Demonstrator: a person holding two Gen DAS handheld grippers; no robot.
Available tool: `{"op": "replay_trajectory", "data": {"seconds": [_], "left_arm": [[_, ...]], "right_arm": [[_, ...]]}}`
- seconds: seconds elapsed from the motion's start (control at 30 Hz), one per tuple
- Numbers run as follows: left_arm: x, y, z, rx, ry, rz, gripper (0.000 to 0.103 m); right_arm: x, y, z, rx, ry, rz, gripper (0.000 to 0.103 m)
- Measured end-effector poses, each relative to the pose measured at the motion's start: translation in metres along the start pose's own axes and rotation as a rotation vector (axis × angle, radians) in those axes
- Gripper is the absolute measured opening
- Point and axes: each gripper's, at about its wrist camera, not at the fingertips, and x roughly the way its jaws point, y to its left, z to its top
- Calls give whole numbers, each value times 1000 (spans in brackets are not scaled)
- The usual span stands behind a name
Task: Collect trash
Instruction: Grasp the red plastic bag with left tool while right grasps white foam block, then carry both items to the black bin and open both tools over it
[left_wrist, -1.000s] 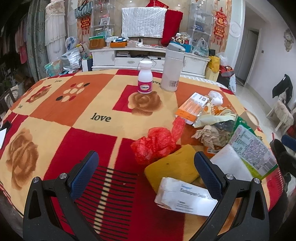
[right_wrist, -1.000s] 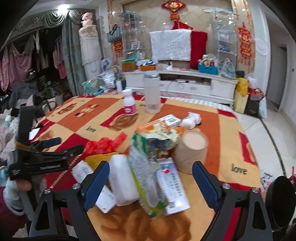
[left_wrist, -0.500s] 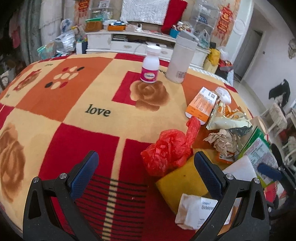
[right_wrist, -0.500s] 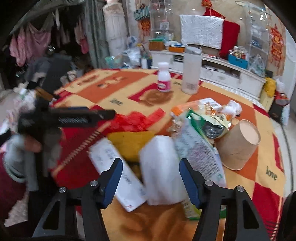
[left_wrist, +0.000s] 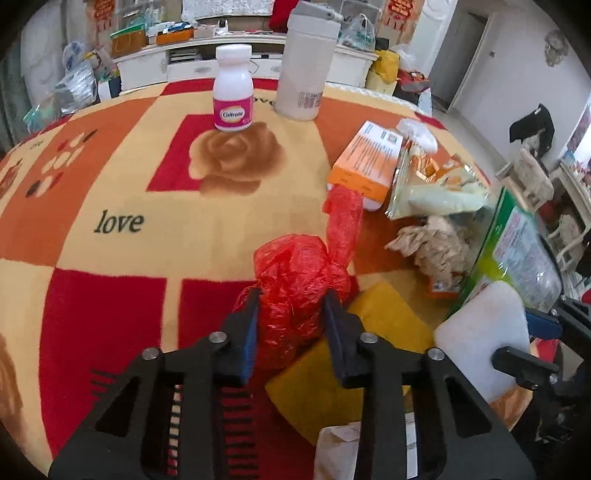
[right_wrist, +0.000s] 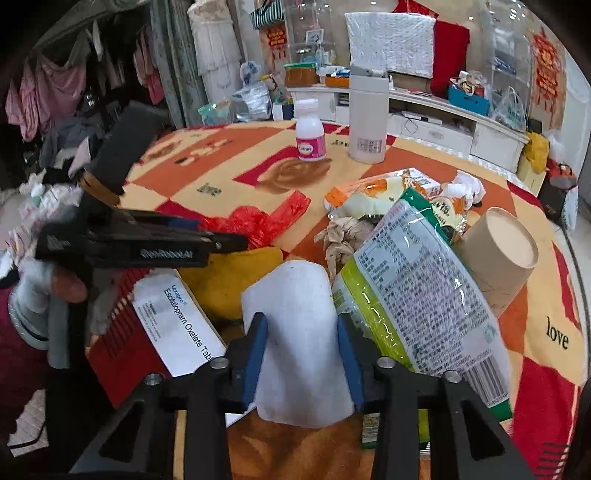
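The left hand-held gripper (left_wrist: 291, 295) is closing its jaws on a crumpled red plastic bag (left_wrist: 303, 273), and the blue pads already press into the bag from both sides. The bag lies on the surface (left_wrist: 110, 177), which wears a soft cloth with roses and the word "love" on it. One end of the bag sticks up like a little tail. Just beside the bag is a flat yellow sponge (left_wrist: 391, 321).

The right hand-held gripper (right_wrist: 301, 323) is clenched on a white foam piece (right_wrist: 295, 314). The foam sits between its two blue pads and curves up and away from them. On the left of the foam lies a white medicine box (right_wrist: 177, 325). On the right a big green snack bag (right_wrist: 417, 295) leans close against it.

Farther back is more trash in a heap: a ball of brown paper (right_wrist: 343, 232), an orange box (left_wrist: 365, 158), a brown paper cup (right_wrist: 498, 258) tipped on its side, and something white and crumpled (right_wrist: 463, 186), maybe a tissue.

A pink and white pill bottle (left_wrist: 233, 88) and a tall white flask (left_wrist: 304, 62) stand upright, well apart from the heap.
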Motion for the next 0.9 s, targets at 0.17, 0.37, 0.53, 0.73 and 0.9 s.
{"op": "replay_trajectory", "data": {"seconds": [0.17, 0.37, 0.53, 0.73, 0.9], "left_arm": [[-29, 2, 12, -34, -72, 12, 26], [-66, -31, 25, 12, -140, -24, 26], [-79, -76, 32, 55, -164, -69, 26], [-75, -145, 37, 108, -162, -132, 26], [-67, -206, 39, 169, -140, -183, 26]], "right_arm": [[-31, -1, 9, 19, -79, 51, 32], [-68, -9, 22, 38, -164, 73, 32], [-95, -36, 19, 73, -193, 2, 32], [-119, -87, 3, 130, -182, -112, 32], [-142, -135, -18, 194, -180, -205, 32]]}}
